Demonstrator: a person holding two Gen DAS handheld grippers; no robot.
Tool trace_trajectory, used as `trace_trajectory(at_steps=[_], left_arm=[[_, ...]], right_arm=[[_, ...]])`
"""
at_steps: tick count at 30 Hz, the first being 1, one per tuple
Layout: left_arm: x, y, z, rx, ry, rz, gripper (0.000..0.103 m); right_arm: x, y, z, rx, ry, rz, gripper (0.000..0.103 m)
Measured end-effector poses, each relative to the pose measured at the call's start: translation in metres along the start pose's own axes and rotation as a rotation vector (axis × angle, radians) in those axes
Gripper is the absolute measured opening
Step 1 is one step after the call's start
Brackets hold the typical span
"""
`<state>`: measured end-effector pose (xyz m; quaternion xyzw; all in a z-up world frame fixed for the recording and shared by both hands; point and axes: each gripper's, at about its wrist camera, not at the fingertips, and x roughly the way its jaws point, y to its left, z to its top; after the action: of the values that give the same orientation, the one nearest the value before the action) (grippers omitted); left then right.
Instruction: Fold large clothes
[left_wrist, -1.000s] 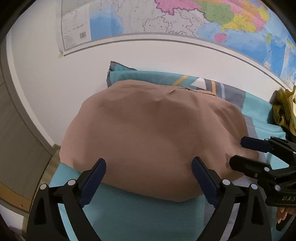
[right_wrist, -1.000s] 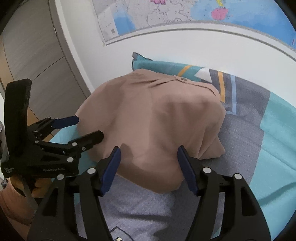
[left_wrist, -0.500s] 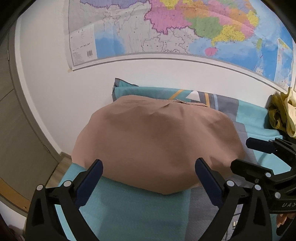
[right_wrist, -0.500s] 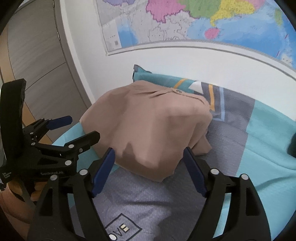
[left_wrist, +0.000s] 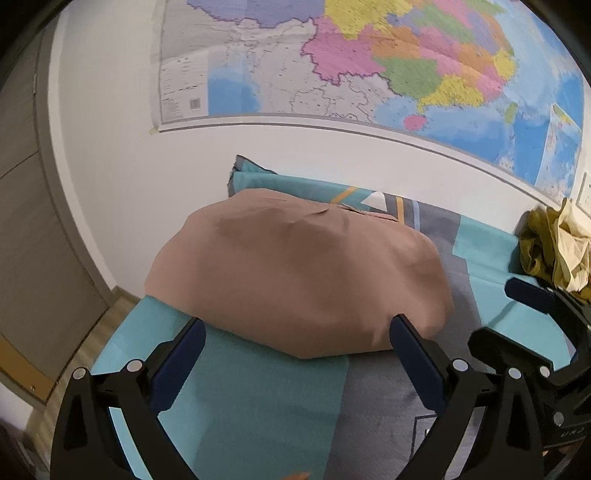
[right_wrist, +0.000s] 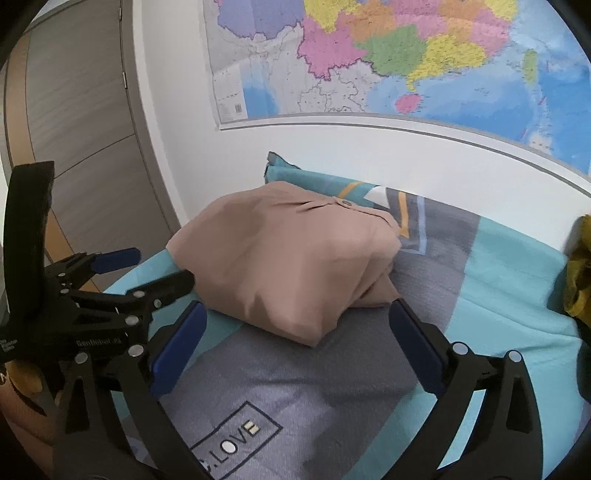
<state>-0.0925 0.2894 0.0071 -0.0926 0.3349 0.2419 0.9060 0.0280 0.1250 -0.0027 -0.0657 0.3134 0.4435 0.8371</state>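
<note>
1. Two black two-finger tongs with blue pads are seen over the teal-and-grey patterned bedsheet (right_wrist: 498, 258), both spread wide with nothing gripped.
2. Left tongs (left_wrist: 295, 354): the folded tan-brown cloth garment (left_wrist: 295, 280) is seen just beyond the pads, untouched.
3. Right tongs (right_wrist: 295, 328): jaws have just been opening; only the garment's near corner is framed between the pads, clear of them.
4. A crumpled mustard-yellow cloth (left_wrist: 554, 247) is spotted well right of both tongs.
5. A coloured wall map (right_wrist: 406, 55) is seen far ahead.

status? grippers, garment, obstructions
Left gripper open, empty. Right gripper open, jaws just widened, nothing between. Brown garment folded on the bedsheet. Yellow cloth off right, clear.
</note>
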Motion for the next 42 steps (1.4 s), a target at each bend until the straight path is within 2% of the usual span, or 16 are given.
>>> trace_trajectory(at_steps=[21,42], left_arm=[[-0.027,-0.002,-0.013,-0.056,-0.028,0.025,0.096],[-0.046,-0.012,-0.019,-0.035,-0.05,0.043,0.096]], right_arm=[[-0.029,0.005,-0.021,0.026,-0.014,0.025,0.097],[-0.045,0.008,-0.026,0.018,-0.034,0.031,0.097]])
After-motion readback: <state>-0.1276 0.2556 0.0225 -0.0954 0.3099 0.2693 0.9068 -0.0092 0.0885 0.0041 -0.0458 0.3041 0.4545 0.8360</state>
